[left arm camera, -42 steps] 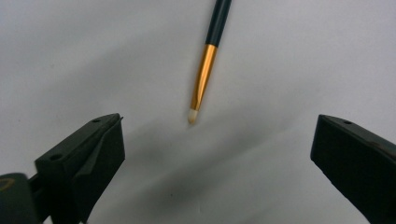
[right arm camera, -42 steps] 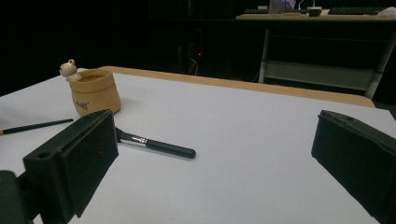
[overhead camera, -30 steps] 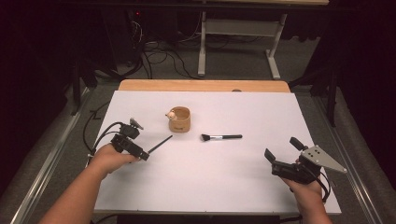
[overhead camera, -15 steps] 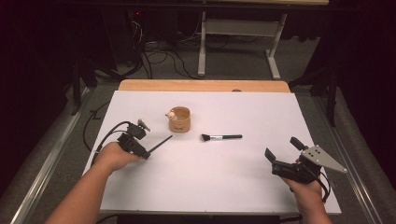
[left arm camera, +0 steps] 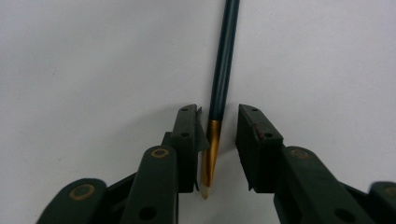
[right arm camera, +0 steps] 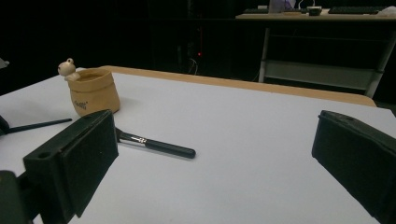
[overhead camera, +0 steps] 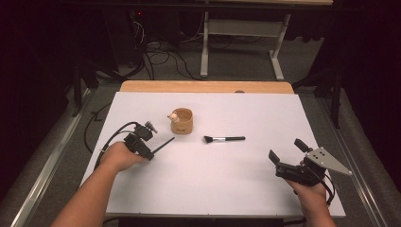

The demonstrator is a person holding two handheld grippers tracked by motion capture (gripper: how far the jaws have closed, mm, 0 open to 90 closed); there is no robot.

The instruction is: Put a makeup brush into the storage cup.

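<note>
Left gripper (left arm camera: 215, 149): jaws straddling gold tip of thin brush (left arm camera: 223, 70), gap visible, not clamped.
Right gripper (overhead camera: 289, 161): wide open, idle, near right.
Cup (overhead camera: 182, 120), makeup brush (overhead camera: 224, 139): table centre.
Risk: tapered tip may slip out on closing.

Only a sack-shaped pot (overhead camera: 182, 120) and a brush (overhead camera: 224, 139) stand mid-table (overhead camera: 236, 179); the near half lies free.
</note>
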